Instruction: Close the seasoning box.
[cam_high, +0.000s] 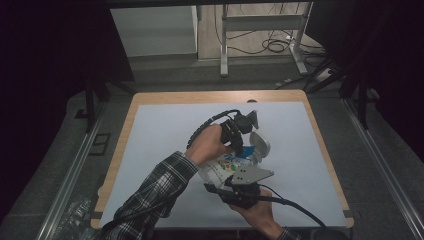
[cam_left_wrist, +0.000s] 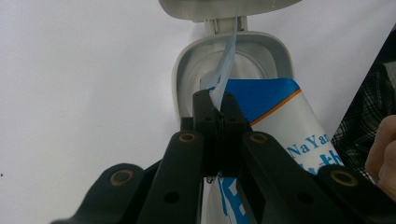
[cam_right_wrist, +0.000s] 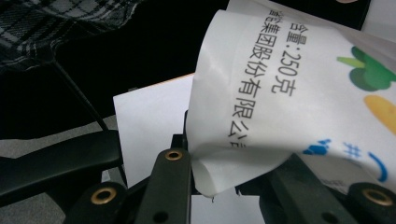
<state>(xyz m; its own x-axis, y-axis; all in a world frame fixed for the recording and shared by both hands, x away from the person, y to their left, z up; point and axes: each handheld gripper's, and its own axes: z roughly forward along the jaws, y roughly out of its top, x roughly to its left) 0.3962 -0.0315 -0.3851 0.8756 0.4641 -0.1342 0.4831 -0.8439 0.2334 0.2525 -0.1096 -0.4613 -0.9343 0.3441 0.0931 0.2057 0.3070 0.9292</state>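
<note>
1. My left gripper (cam_left_wrist: 215, 109) pinches a wipe (cam_left_wrist: 223, 70) at the pack's open flip lid (cam_left_wrist: 229, 18).
2. My right gripper (cam_right_wrist: 224, 168) clamps the wipes pack (cam_right_wrist: 289, 102) by its bottom edge.
3. The pack hangs above the white table (cam_high: 165, 145).

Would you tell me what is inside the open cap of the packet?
From the open cap a thin pale strip rises, pinched by the left gripper. The packet hides whatever lies deeper.

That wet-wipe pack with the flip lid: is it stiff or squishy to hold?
Probably squishy: the wet-wipe pack creases and folds where the right tongs pinch its end. The wipe drawn out by the left tongs looks thin and floppy. The lid seems rigid.
</note>
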